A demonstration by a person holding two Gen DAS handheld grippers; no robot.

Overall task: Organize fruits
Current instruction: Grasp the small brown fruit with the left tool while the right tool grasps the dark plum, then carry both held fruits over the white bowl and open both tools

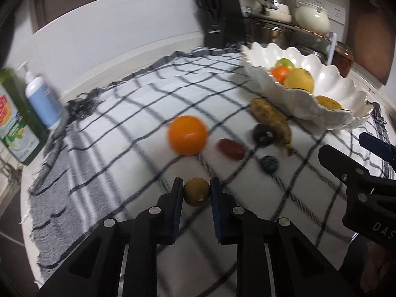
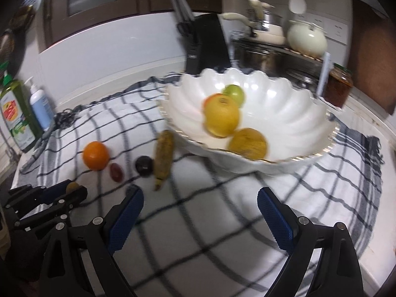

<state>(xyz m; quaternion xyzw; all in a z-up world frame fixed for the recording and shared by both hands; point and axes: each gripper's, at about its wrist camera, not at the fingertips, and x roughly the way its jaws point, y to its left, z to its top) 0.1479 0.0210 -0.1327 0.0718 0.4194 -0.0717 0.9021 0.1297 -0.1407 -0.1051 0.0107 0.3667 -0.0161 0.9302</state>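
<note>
Left gripper (image 1: 196, 191), bottom centre of its frame: pads pinch a small brown-green round fruit (image 1: 196, 191). Right gripper (image 2: 200, 206): jaws spread wide over the checked cloth (image 2: 222, 222), nothing between them. Mid-frame on the cloth: orange (image 1: 187, 135), red fruit (image 1: 230, 149), dark fruit (image 1: 263, 135), blueberry (image 1: 269, 163), banana (image 1: 271, 121). Upper right: white scalloped bowl (image 1: 329, 113) with fruit inside.

Kitchen counter draped with a black-and-white checked cloth (image 2: 222, 222) before a pale wall panel (image 1: 111, 37). A black knife block (image 1: 220, 17) and metal rack (image 2: 284, 54) bearing a cream pot (image 2: 307, 38) stand behind; detergent bottle (image 1: 14, 113) and pump dispenser (image 1: 42, 101) at left.
</note>
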